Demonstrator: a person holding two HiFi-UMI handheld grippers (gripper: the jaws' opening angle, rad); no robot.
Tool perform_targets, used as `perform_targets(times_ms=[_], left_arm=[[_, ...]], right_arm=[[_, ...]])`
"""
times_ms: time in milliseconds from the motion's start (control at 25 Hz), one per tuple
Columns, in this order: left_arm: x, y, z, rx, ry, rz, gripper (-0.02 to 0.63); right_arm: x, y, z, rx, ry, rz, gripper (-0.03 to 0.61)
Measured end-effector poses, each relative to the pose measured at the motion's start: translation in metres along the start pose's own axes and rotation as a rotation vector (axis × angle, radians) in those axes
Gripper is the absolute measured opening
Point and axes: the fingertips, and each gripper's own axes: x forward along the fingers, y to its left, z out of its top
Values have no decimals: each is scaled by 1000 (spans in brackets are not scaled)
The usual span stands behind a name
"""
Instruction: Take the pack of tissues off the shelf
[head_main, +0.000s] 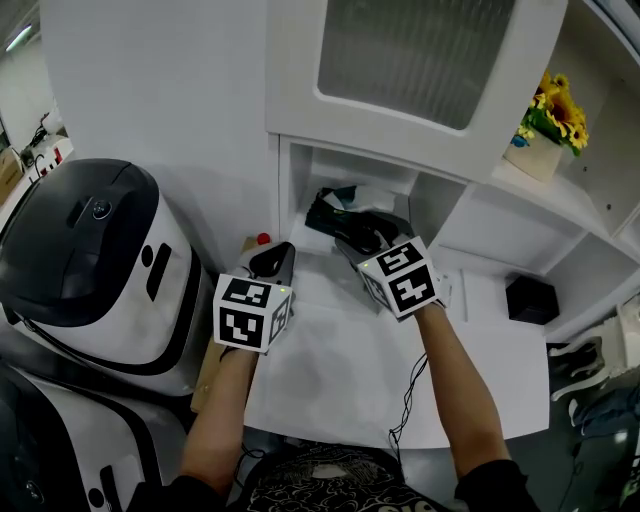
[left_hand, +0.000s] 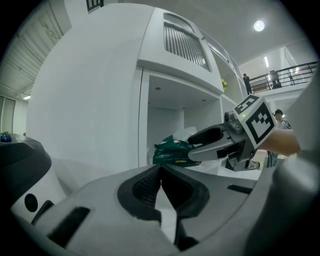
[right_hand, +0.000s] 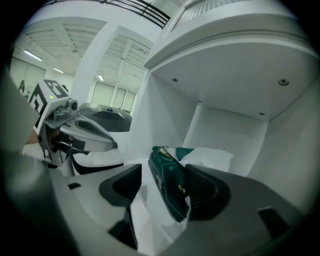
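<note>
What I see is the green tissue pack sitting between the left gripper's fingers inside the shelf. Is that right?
Wrong gripper. The tissue pack sits between the right gripper's fingers inside the shelf, as the right gripper view shows. The left gripper's fingers are together with nothing between them.

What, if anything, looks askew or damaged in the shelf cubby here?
The dark green plastic tissue pack in the white shelf cubby looks crumpled and sits tilted, with loose white tissue bunched behind it. The right gripper stands open around it. Nothing else stands out.
</note>
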Motion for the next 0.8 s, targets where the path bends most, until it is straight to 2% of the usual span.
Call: perform_targets(times_ms=[120,280,520,680,800], left_arm=[[3,7,-3,1,7,-2,7],[4,17,-5,-6,9,3,6],[10,15,-6,0,12,-8,7],[12,11,-8,5,13,-15,8],[10,9,-8,5,11,-15,8]], right_arm=[[11,1,-4,2,17,1,271],[18,-5,-13,3,33,-32,235],[18,-12,-20,-14,51,-69,141],[16,-9,-20,-12,48,-67,70],[15,-7,-22,-7,46,-64,41]])
